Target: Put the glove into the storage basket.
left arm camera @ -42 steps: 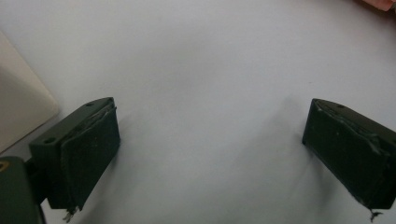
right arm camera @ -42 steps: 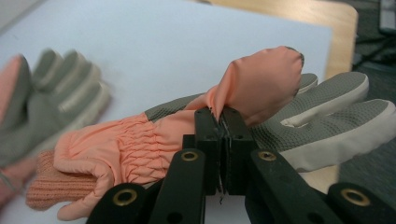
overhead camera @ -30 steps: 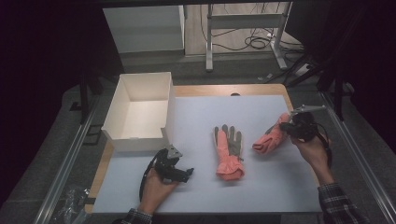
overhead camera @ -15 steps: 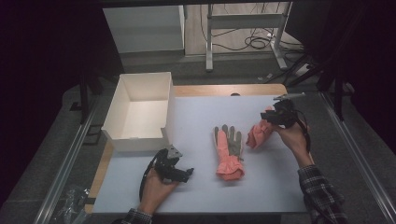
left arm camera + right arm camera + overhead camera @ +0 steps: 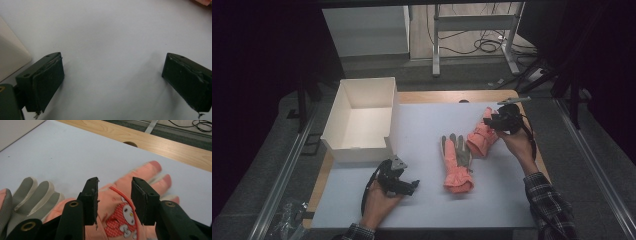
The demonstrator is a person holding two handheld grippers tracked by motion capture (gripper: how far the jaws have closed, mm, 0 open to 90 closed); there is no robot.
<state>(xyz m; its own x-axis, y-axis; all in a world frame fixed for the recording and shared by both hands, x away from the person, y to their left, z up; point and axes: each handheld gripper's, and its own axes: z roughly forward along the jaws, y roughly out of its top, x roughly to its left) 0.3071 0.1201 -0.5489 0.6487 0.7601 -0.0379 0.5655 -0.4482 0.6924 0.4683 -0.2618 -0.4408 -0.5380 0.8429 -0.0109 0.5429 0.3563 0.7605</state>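
Two pink winter gloves lie on the white mat. One glove rests flat with its grey palm up, cuff toward me. My right gripper grips the second glove near its back, just right of the first. In the right gripper view the jaws clamp the cartoon-printed glove, with the grey-palmed glove at left. My left gripper rests low on the mat near the front left, open. Between its jaws there is only bare mat.
An open white box stands at the mat's left edge, just beyond my left gripper; its corner appears in the left gripper view. Bare wooden table runs along the far edge. Metal rails flank both sides.
My right gripper has moved left and a little away from me, bringing the second glove closer to the first. The left gripper has stayed put.
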